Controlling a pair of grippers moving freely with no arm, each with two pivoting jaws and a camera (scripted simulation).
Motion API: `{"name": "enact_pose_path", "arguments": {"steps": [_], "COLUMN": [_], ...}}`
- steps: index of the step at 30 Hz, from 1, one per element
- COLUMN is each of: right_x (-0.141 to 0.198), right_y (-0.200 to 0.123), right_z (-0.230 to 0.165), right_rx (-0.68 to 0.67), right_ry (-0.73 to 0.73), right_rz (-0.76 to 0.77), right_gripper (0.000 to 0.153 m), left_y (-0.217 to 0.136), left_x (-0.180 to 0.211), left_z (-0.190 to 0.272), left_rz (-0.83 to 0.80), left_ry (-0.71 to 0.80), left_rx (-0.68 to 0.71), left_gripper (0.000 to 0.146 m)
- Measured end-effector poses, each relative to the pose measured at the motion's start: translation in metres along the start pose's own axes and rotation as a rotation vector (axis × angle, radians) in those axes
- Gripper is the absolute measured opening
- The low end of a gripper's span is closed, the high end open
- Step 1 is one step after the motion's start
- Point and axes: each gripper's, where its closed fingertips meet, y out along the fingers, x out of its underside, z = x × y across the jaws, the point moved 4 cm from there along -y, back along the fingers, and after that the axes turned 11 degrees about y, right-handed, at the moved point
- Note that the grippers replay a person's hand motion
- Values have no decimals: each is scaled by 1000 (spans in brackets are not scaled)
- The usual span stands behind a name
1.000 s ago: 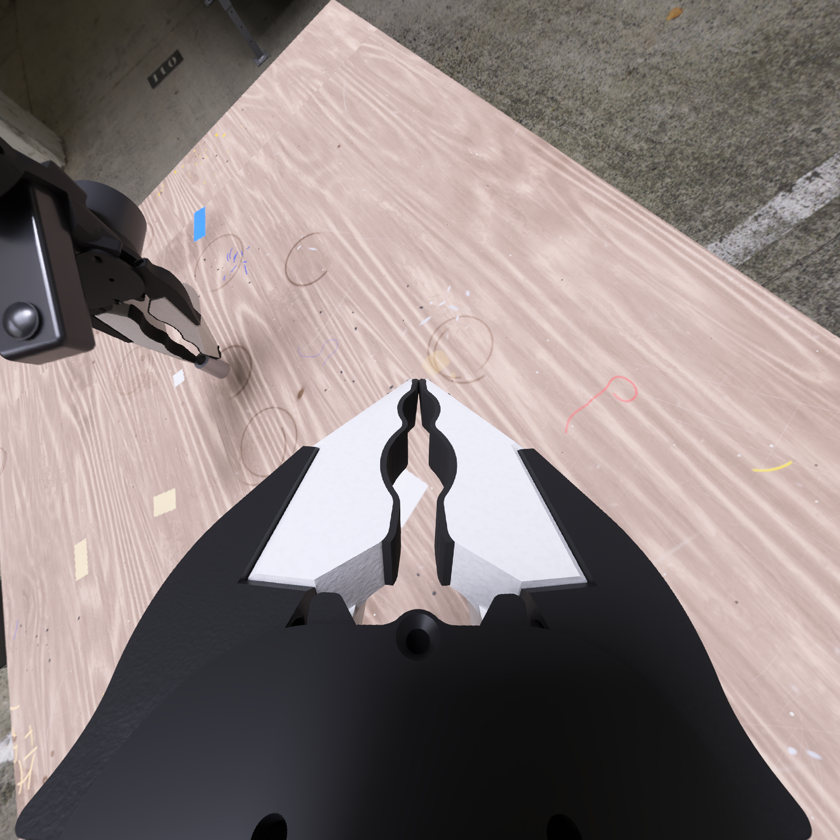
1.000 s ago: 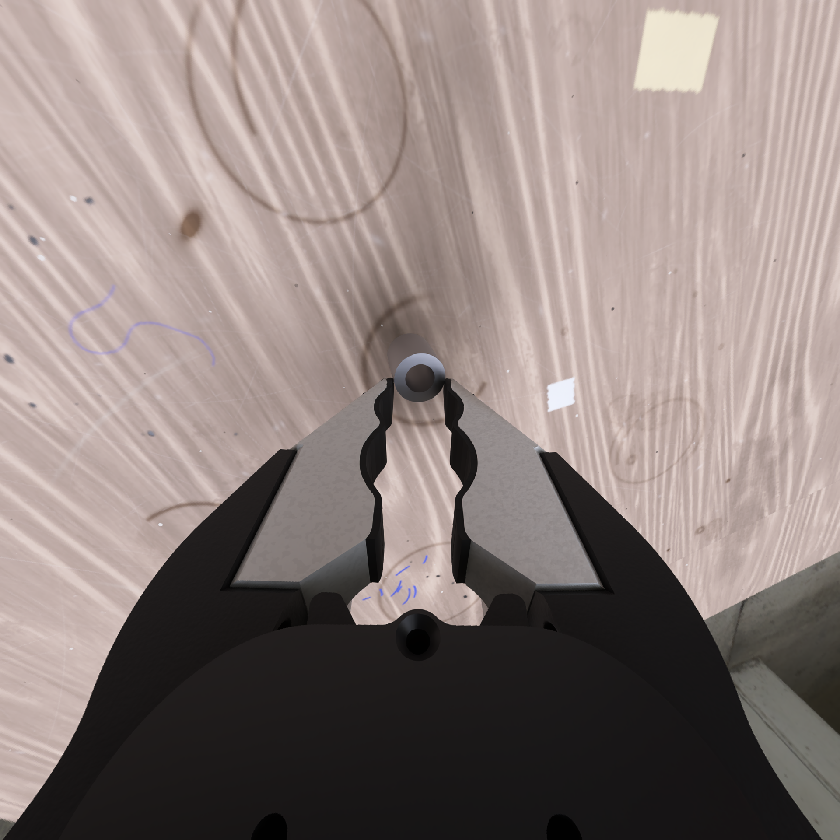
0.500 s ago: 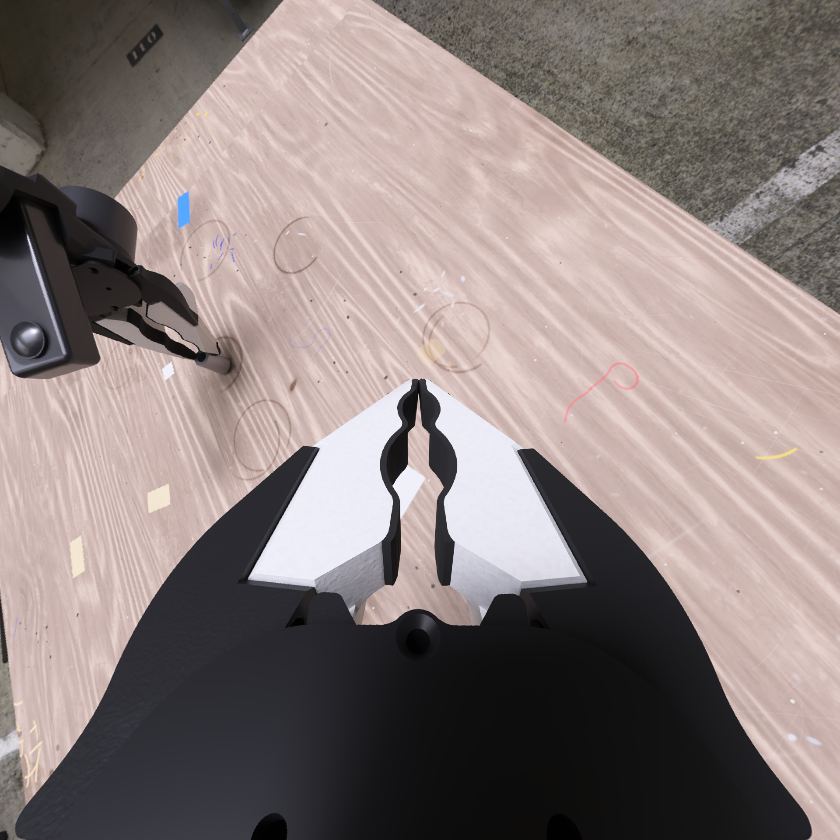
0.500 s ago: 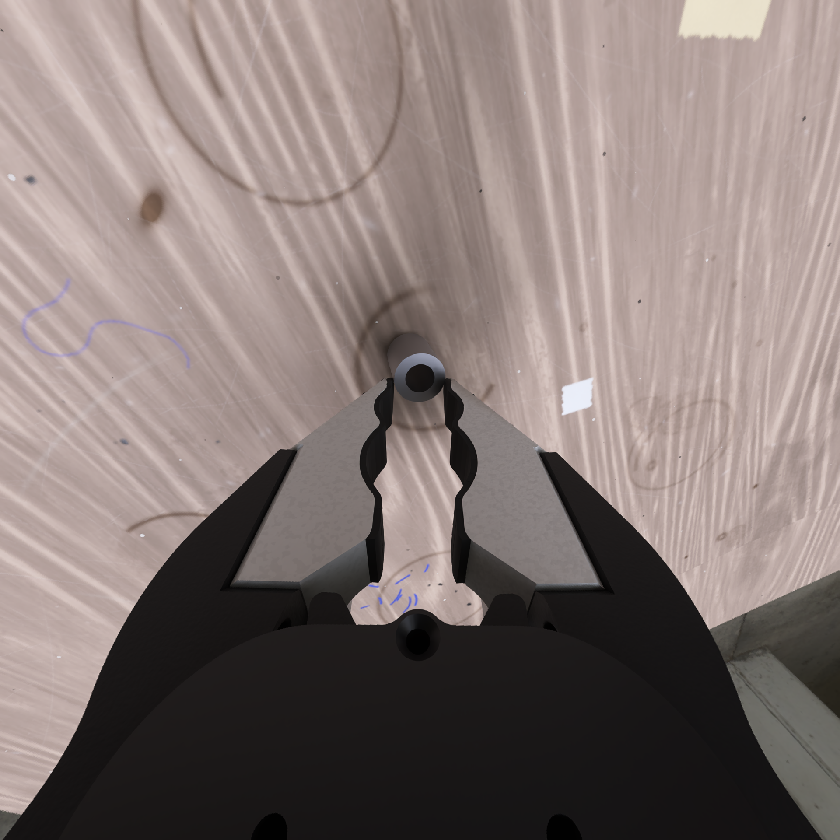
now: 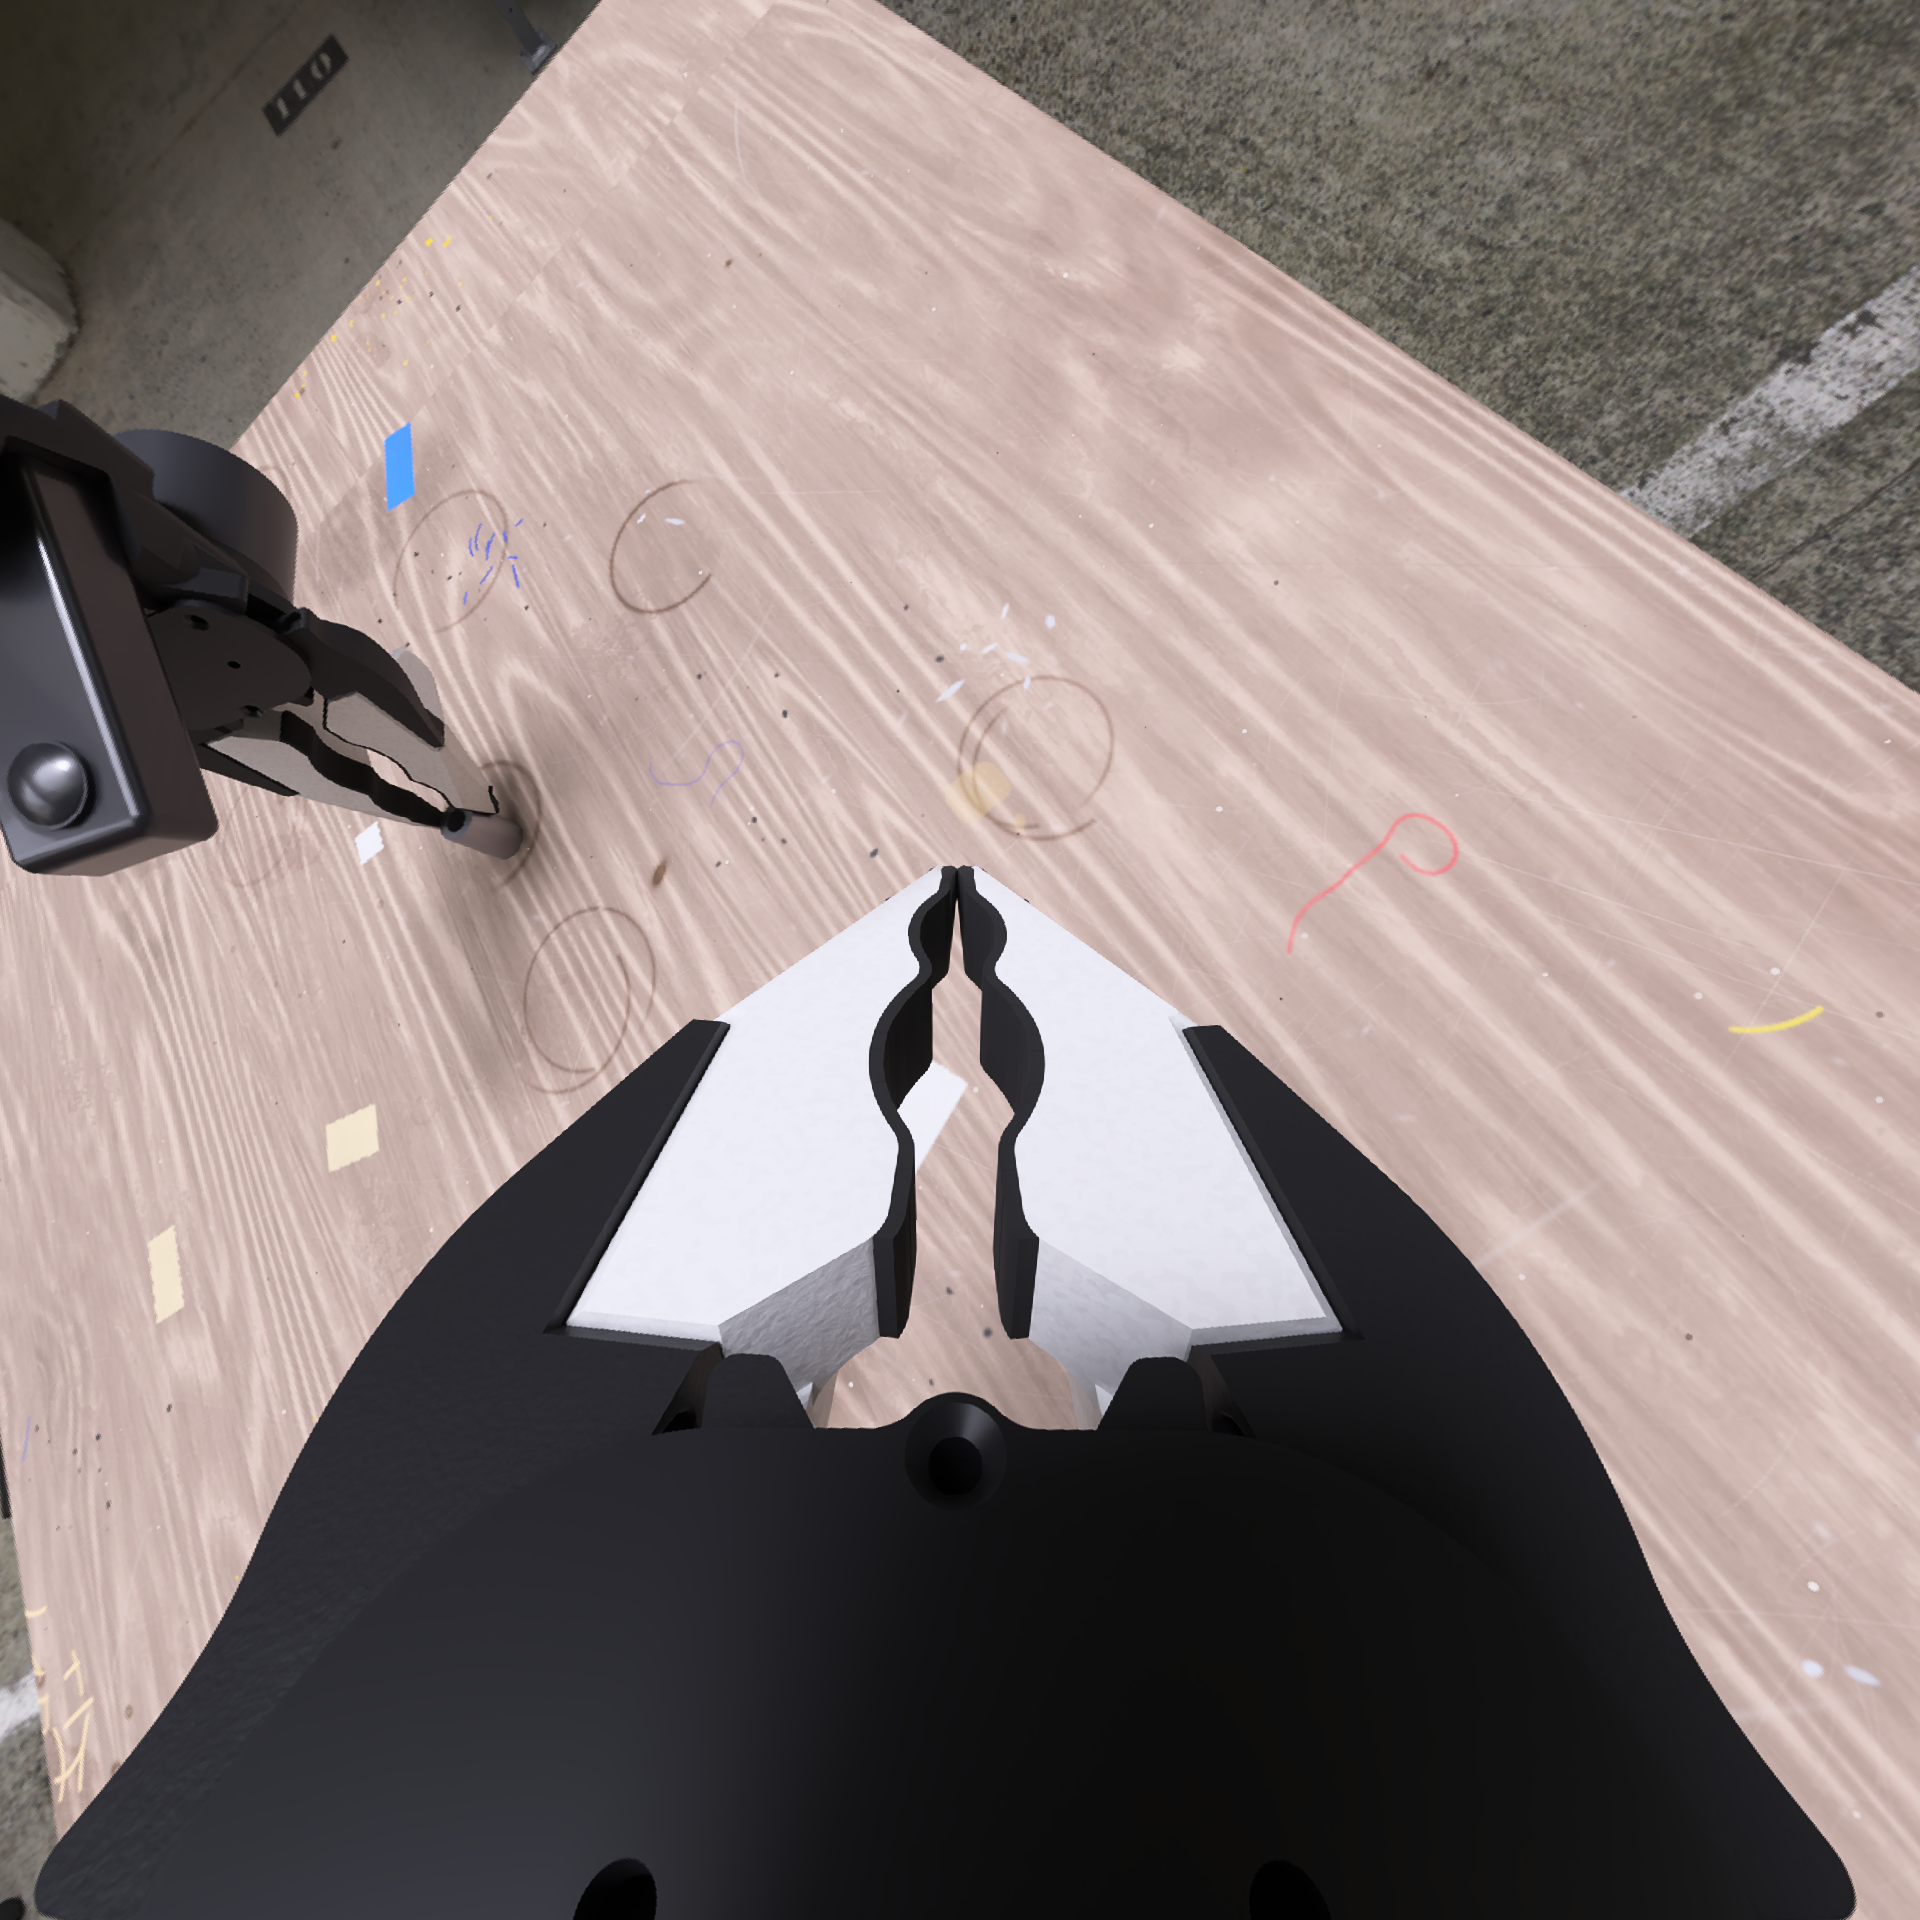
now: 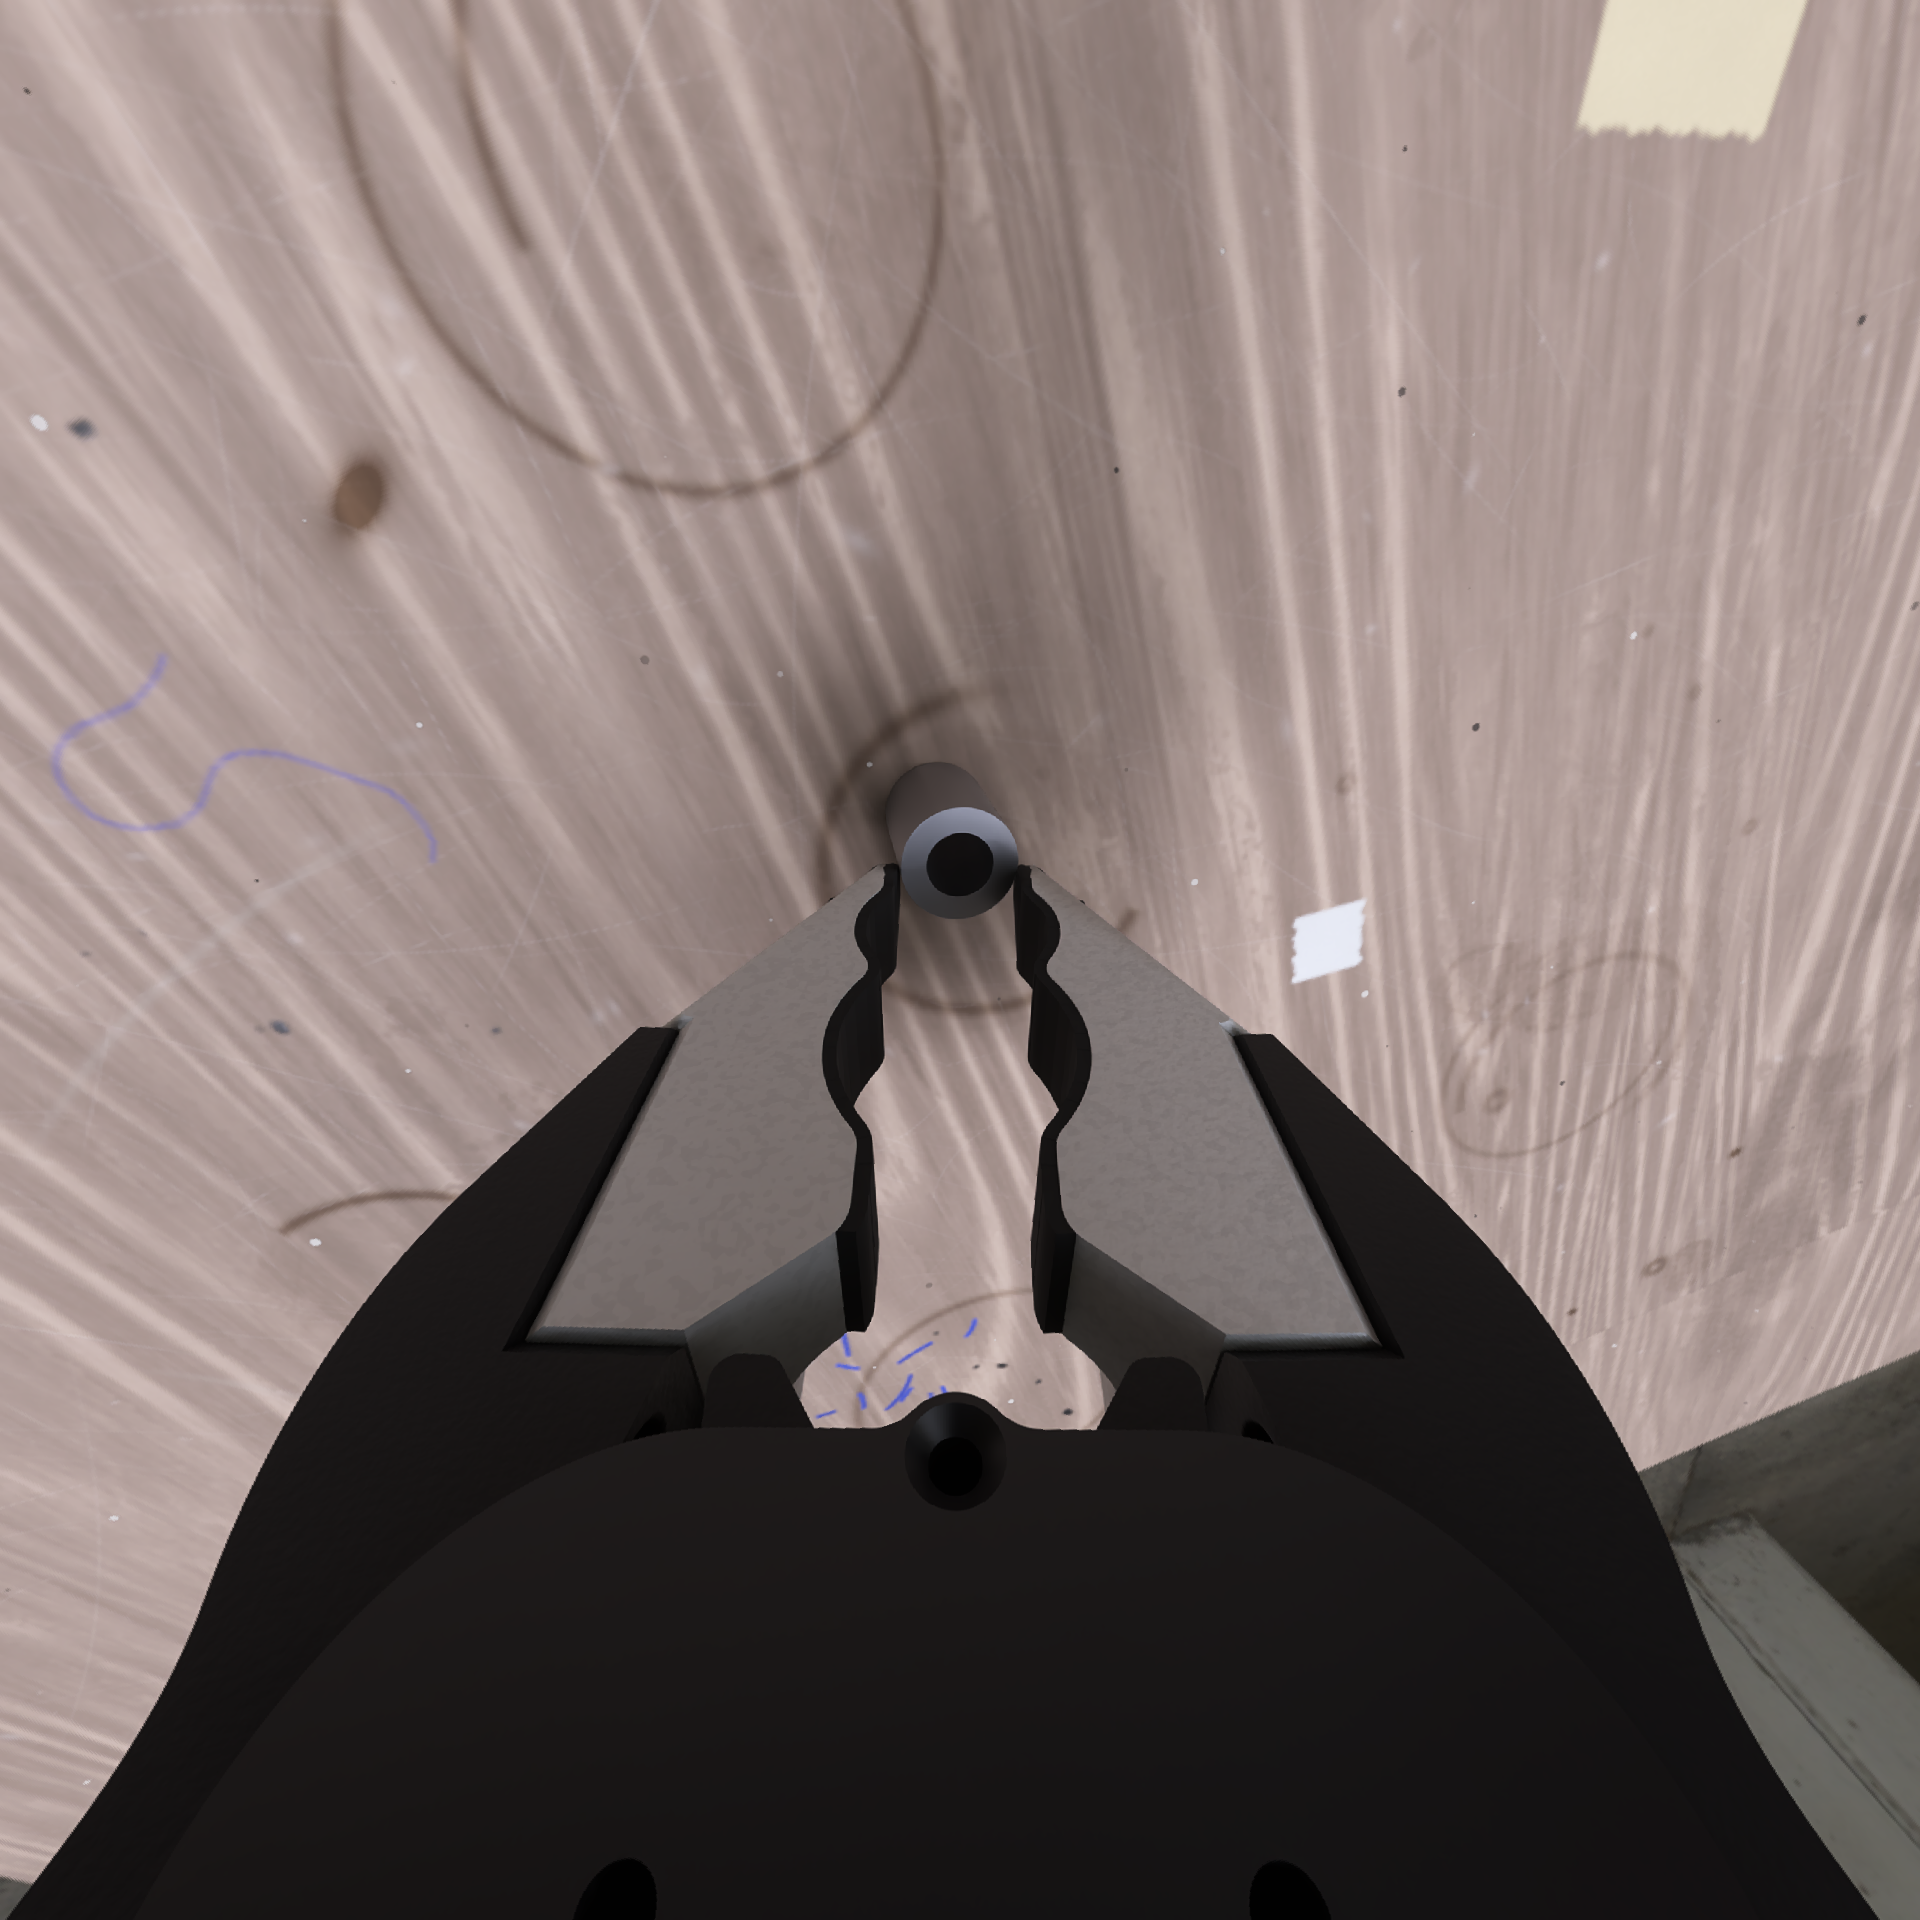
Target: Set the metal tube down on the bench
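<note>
My right gripper [image 6: 957, 883] is shut on the metal tube [image 6: 957, 862], a short grey hollow cylinder seen end-on between the fingertips, pointing down at the wooden bench [image 6: 1351, 520]. In the left wrist view the right gripper [image 5: 473, 821] is at the far left, tilted down, and the tube [image 5: 490, 834] has its lower end at or very near the bench surface [image 5: 1143, 468]. My left gripper [image 5: 957, 875] is shut and empty, held above the middle of the bench.
The bench carries ring stains, small tape pieces: blue [image 5: 399, 467], white [image 6: 1327, 940], cream [image 6: 1683, 62], and scribble marks. The bench edge and concrete floor [image 5: 1558, 156] lie beyond; a floor corner [image 6: 1818, 1558] shows at the lower right of the right wrist view.
My right gripper has lowered with the tube toward the bench; the tube's side now shows more. The left gripper has drawn back a little and stays shut.
</note>
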Motion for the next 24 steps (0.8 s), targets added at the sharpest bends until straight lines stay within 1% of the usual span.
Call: {"name": "enact_pose_path", "arguments": {"steps": [24], "right_x": [0], "right_y": [1], "right_z": [6], "right_rx": [50], "right_ry": [-17], "right_rz": [-14], "right_gripper": [22], "left_y": [4], "left_x": [1], "left_z": [5], "left_rz": [-22], "left_ry": [20], "left_rx": [28], "left_gripper": [0]}}
